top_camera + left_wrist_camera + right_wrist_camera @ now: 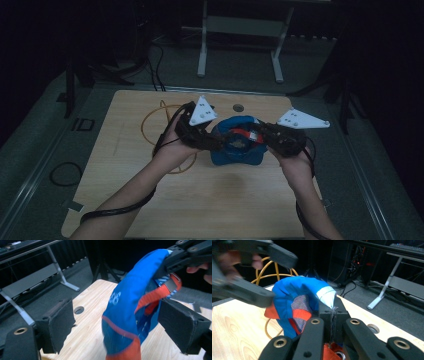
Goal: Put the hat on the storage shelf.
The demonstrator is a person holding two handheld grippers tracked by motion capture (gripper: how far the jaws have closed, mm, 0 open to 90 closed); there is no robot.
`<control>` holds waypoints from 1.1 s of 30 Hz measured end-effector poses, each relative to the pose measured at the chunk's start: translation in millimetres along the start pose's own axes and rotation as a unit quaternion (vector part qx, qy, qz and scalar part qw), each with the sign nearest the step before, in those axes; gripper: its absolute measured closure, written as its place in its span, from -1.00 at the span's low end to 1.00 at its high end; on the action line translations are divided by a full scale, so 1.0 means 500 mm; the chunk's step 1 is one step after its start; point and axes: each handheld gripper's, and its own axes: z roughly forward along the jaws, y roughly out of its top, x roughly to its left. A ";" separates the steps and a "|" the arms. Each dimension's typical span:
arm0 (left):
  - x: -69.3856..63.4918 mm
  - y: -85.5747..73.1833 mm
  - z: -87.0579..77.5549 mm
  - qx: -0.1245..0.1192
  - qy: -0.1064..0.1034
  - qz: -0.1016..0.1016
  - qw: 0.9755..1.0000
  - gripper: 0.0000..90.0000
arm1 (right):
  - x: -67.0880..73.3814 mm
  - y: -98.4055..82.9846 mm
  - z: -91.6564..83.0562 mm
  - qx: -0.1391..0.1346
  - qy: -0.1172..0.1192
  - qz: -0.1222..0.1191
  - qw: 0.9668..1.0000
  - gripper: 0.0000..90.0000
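— Two grippers on one blue garment [237, 145], and you've got it lifted just above the middle of the wooden table [200, 200]. Your right gripper [332, 315] has its jaws clenched tight on a pale stitched edge of the fabric.

— And your left gripper [115, 322]? From its own view, the jaws stand wide apart, released, with the garment hanging between them. One pad [183, 325] looks to be touching the orange trim; the other is clear of the cloth.

— So right now the garment's weight hangs from that right pinch alone, I'd judge. That's a thin bite of hem. Tug it away from the left side and it may slide out and drop back on the table.

— Also watch the mesh lining. Close the left jaws carelessly and you could catch two layers together, bunching it instead of opening it.

— Behind the garment, toward the far left, the yellow cable loop [155, 120] lies on the table. Swing left and your trailing cord could snag it.
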 end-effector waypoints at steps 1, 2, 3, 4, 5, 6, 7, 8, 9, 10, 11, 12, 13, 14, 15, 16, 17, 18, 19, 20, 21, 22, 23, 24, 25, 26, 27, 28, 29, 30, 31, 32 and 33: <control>-0.001 0.003 0.007 0.004 -0.002 0.003 1.000 -0.66 | 0.003 0.001 0.000 0.000 0.001 -0.001 1.000 0.98; -0.004 0.006 0.013 0.008 0.002 0.004 1.000 -0.65 | 0.005 0.001 0.000 0.000 0.002 -0.003 1.000 0.98; -0.004 0.008 0.018 0.009 -0.001 0.004 1.000 -0.65 | 0.006 0.001 -0.001 -0.001 0.004 -0.003 1.000 0.98; -0.005 0.009 0.023 0.008 -0.002 0.002 1.000 -0.59 | 0.008 0.001 -0.002 -0.001 0.004 -0.002 1.000 0.98; -0.005 0.010 0.027 0.011 0.002 0.002 1.000 -0.57 | 0.009 0.001 -0.003 -0.001 0.006 -0.004 1.000 0.98; -0.004 0.010 0.030 0.009 -0.003 0.000 1.000 -0.55 | 0.010 0.001 -0.004 -0.002 0.007 -0.004 1.000 0.98; -0.004 0.011 0.033 0.010 -0.004 -0.003 1.000 -0.51 | 0.011 0.000 -0.005 -0.003 0.009 -0.005 1.000 0.98; -0.004 0.012 0.036 0.010 -0.004 -0.006 1.000 -0.50 | 0.013 0.000 -0.006 -0.003 0.010 -0.006 1.000 0.98; -0.004 0.012 0.039 0.007 -0.010 -0.007 1.000 -0.41 | 0.014 -0.001 -0.007 -0.002 0.011 -0.009 1.000 0.98; -0.006 0.013 0.042 0.008 -0.006 -0.006 1.000 -0.36 | 0.016 -0.001 -0.007 -0.002 0.012 -0.010 1.000 0.98; -0.007 0.014 0.044 0.010 -0.013 -0.004 1.000 -0.34 | 0.016 -0.001 -0.007 -0.002 0.014 -0.010 1.000 0.98; -0.008 0.014 0.047 0.012 -0.017 -0.005 1.000 -0.25 | 0.017 -0.002 -0.006 -0.001 0.015 -0.012 1.000 0.98; -0.010 0.015 0.049 0.014 -0.016 -0.004 1.000 -0.23 | 0.018 -0.002 -0.006 0.000 0.014 -0.012 1.000 0.98; -0.010 0.015 0.051 0.014 -0.026 -0.003 1.000 -0.19 | 0.018 -0.003 -0.005 0.000 0.014 -0.011 1.000 0.98; -0.011 0.015 0.052 0.016 -0.032 -0.003 0.999 -0.07 | 0.018 -0.003 -0.005 0.001 0.016 -0.010 1.000 0.98; -0.012 0.015 0.055 0.019 -0.035 0.000 0.999 -0.01 | 0.018 -0.004 -0.005 0.002 0.015 -0.011 1.000 0.98; -0.013 0.015 0.057 0.020 -0.040 0.004 0.999 0.05 | 0.018 -0.005 -0.004 0.002 0.013 -0.012 1.000 0.98; -0.013 0.015 0.058 0.019 -0.050 0.009 0.999 0.16 | 0.018 -0.005 -0.004 0.003 0.014 -0.011 1.000 0.98; -0.015 0.015 0.060 0.021 -0.050 0.015 0.998 0.26 | 0.018 -0.006 -0.004 0.002 0.014 -0.009 1.000 0.98; -0.017 0.016 0.062 0.023 -0.051 0.017 0.998 0.30 | 0.019 -0.006 -0.003 0.003 0.013 -0.009 1.000 0.98; -0.017 0.016 0.064 0.025 -0.056 0.016 0.998 0.38 | 0.018 -0.007 -0.003 0.004 0.013 -0.010 1.000 0.98; -0.019 0.016 0.066 0.028 -0.051 0.017 0.998 0.48 | 0.018 -0.007 -0.003 0.004 0.013 -0.010 1.000 0.98; -0.020 0.016 0.068 0.030 -0.051 0.019 0.998 0.55 | 0.018 -0.008 -0.003 0.004 0.012 -0.010 1.000 0.98; -0.022 0.016 0.070 0.030 -0.051 0.020 0.998 0.68 | 0.018 -0.008 -0.003 0.004 0.012 -0.010 1.000 0.98; -0.024 0.016 0.072 0.031 -0.045 0.019 0.998 0.80 | 0.018 -0.008 -0.003 0.005 0.011 -0.010 1.000 0.98; -0.027 0.017 0.074 0.032 -0.042 0.020 0.998 0.92 | 0.019 -0.009 -0.002 0.006 0.009 -0.009 1.000 0.98; -0.030 0.018 0.077 0.033 -0.036 0.024 0.999 0.95 | 0.020 -0.010 -0.001 0.006 0.010 -0.008 1.000 0.98; -0.033 0.018 0.078 0.032 -0.028 0.027 0.999 0.96 | 0.020 -0.012 0.000 0.006 0.008 -0.010 1.000 0.97; -0.034 0.018 0.078 0.031 -0.028 0.029 0.999 0.97 | 0.020 -0.013 -0.001 0.007 0.006 -0.007 1.000 0.97; -0.034 0.018 0.077 0.030 -0.025 0.033 0.999 0.97 | 0.019 -0.014 -0.002 0.006 0.007 -0.005 1.000 0.97; -0.034 0.018 0.077 0.028 -0.025 0.037 0.999 0.97 | 0.017 -0.016 -0.003 0.006 0.009 -0.003 1.000 0.97; -0.035 0.018 0.075 0.025 -0.026 0.040 0.999 0.97 | 0.015 -0.017 -0.005 0.006 0.010 0.000 1.000 0.97; -0.036 0.019 0.072 0.025 -0.021 0.045 0.998 0.97 | 0.014 -0.018 -0.007 0.004 0.012 0.001 1.000 0.95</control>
